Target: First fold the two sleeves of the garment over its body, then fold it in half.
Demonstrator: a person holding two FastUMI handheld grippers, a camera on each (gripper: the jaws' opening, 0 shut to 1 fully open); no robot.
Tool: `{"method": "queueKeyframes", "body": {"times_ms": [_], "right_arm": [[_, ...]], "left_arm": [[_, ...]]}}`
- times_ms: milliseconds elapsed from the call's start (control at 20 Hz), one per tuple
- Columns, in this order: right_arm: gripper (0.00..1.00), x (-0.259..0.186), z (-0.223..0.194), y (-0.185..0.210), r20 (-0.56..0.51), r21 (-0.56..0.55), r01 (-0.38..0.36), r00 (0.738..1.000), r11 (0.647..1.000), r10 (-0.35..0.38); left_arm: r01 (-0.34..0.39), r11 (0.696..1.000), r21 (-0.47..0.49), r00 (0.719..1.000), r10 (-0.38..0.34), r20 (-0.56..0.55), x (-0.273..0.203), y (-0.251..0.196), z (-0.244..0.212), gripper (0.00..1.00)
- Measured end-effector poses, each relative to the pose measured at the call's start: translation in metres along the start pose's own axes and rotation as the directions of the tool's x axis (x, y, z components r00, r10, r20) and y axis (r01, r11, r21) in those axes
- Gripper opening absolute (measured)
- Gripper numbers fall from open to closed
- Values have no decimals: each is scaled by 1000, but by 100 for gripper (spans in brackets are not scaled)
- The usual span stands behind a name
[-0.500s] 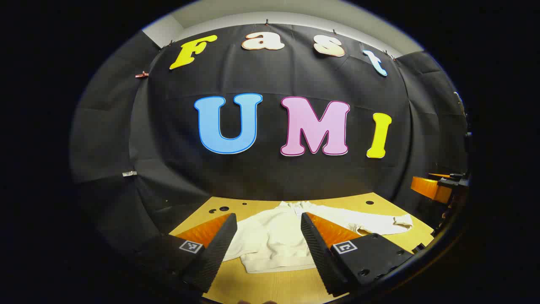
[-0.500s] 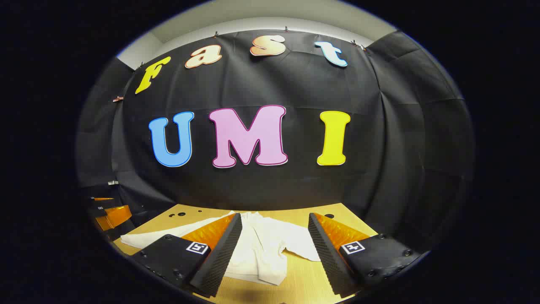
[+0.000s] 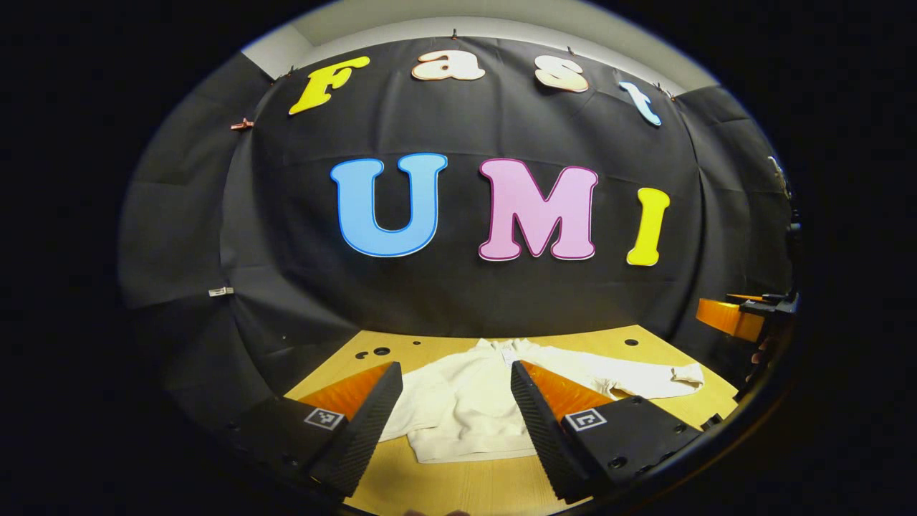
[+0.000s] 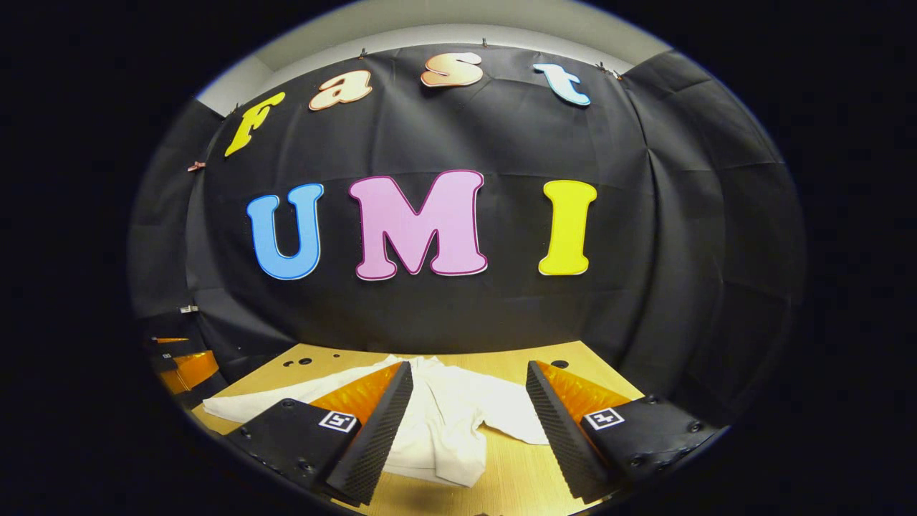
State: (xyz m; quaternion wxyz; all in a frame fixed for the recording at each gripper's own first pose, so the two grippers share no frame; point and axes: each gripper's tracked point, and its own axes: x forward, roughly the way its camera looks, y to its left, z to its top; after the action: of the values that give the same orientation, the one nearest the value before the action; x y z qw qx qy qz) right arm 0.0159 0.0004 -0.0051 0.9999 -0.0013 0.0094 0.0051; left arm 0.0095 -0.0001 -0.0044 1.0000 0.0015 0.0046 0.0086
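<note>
A cream long-sleeved garment (image 3: 458, 405) lies flat on the wooden table (image 3: 458, 487), collar toward the wall. In the left gripper view one sleeve (image 3: 637, 376) stretches out to the right, and the other side is hidden behind a finger. My left gripper (image 3: 454, 369) hovers open above the table's near edge, framing the garment's body. In the right gripper view the garment (image 4: 444, 419) shows one sleeve (image 4: 279, 398) reaching left and another sleeve (image 4: 512, 419) angled right. My right gripper (image 4: 469, 367) is open too, above the table (image 4: 516, 473), holding nothing.
The table has several round holes near its far edge (image 3: 380, 352). The black cloth wall stands right behind the table. The right gripper (image 3: 727, 319) shows at the far right of the left gripper view, and the left gripper (image 4: 183, 365) at the far left of the right gripper view.
Both views have shifted slightly, with the wall sliding up a little in each. The garment has not moved and both grippers stay open.
</note>
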Motion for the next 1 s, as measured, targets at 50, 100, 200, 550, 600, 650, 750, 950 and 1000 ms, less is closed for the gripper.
{"method": "queueKeyframes", "body": {"times_ms": [50,100,200,550,600,650,750,950,1000], "right_arm": [[98,2,-1,0,-4,3,0,1000,1000,0],[98,3,-2,0,-7,8,-1,1000,1000,1],[98,6,-3,-1,-12,14,-2,1000,1000,2],[98,18,-5,-2,-18,7,-30,999,1000,30],[98,22,-5,-4,-19,-6,-34,999,999,34],[97,26,-4,-9,-20,-21,-31,999,999,30],[97,39,-2,-21,-25,-34,-24,999,999,23],[98,64,-4,-61,-35,-18,48,998,999,-48],[98,69,-8,-75,-47,-15,78,996,997,-78]], "left_arm": [[-1,1000,-1,1000,1,0,1,-1,1,96],[0,1000,-3,1000,0,-2,2,-1,0,96],[-3,1000,-3,1000,3,-4,3,-2,-1,96],[-10,1000,-4,1000,9,-16,6,-4,-5,96],[-11,1000,-2,1000,11,-17,7,-5,-5,96],[-10,1000,-2,1000,10,-19,9,-6,-6,96],[-1,1000,2,1000,1,-28,14,-10,-10,96],[2,1000,3,999,-2,-50,25,-16,-15,96],[1,1000,3,999,-1,-50,28,-17,-16,96]]}}
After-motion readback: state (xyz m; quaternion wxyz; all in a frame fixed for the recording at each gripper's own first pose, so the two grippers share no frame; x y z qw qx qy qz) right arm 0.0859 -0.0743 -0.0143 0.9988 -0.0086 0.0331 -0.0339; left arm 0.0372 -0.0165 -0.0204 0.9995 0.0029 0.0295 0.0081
